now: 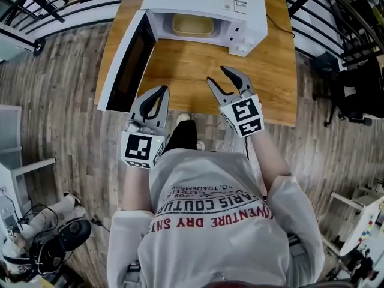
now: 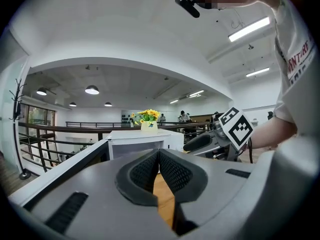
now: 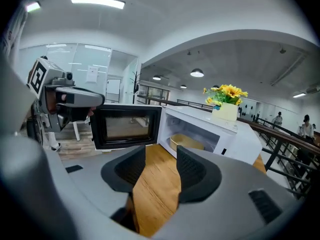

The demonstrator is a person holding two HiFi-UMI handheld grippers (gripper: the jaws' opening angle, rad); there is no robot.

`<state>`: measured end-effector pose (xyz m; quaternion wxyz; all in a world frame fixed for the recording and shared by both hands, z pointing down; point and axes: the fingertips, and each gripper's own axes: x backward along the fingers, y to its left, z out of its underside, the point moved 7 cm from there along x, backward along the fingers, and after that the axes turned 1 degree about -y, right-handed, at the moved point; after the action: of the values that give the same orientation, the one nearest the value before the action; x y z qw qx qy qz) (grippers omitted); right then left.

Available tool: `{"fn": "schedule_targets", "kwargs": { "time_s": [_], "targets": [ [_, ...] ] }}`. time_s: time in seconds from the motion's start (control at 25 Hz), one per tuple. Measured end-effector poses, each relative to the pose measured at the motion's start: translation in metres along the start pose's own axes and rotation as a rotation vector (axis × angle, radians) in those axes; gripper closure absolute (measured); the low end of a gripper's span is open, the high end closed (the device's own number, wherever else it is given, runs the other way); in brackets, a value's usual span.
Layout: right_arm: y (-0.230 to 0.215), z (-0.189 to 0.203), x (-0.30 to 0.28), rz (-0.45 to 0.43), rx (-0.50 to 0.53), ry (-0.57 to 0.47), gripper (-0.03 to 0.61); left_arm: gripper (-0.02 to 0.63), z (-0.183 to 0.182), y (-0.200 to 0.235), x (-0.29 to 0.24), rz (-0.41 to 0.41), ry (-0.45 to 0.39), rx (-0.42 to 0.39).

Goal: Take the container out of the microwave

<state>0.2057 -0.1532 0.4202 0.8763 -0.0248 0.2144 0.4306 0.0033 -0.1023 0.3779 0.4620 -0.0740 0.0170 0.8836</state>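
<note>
A shallow yellowish container (image 1: 192,24) sits inside the white microwave (image 1: 240,23), whose door (image 1: 123,65) hangs wide open to the left. The right gripper view shows the container (image 3: 187,143) in the open cavity beside the dark door (image 3: 125,125). My right gripper (image 1: 217,75) hovers open over the wooden table (image 1: 198,65), short of the microwave, with nothing between its jaws (image 3: 161,156). Near the table's front edge, beside the door, my left gripper (image 1: 161,91) is shut and empty; its pads meet in the left gripper view (image 2: 159,154).
A vase of yellow flowers (image 3: 225,104) stands on top of the microwave. Black railings (image 1: 54,5) run behind the table. A dark chair (image 1: 360,89) stands at the right. Cables and equipment (image 1: 54,233) lie on the wooden floor at the lower left.
</note>
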Motion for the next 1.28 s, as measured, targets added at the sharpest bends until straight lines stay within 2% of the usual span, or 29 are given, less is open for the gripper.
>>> {"fn": "schedule_targets", "kwargs": {
  "time_s": [0.2, 0.56, 1.04, 1.28],
  "targets": [
    [-0.018, -0.014, -0.054, -0.079, 0.062, 0.092, 0.385, 0.597, -0.005, 0.031, -0.036, -0.007, -0.016, 0.016],
    [-0.048, -0.015, -0.16, -0.14, 0.282, 0.289, 0.373, 0.597, 0.001, 0.086, -0.086, -0.012, 0.049, 0.036],
    [-0.072, 0.021, -0.247, -0.194, 0.466, 0.503, 0.382, 0.597, 0.025, 0.111, -0.107, 0.007, 0.103, 0.08],
    [-0.076, 0.026, -0.264, -0.228, 0.563, 0.567, 0.427, 0.597, 0.031, 0.113, -0.11, 0.027, 0.116, 0.088]
  ]
}}
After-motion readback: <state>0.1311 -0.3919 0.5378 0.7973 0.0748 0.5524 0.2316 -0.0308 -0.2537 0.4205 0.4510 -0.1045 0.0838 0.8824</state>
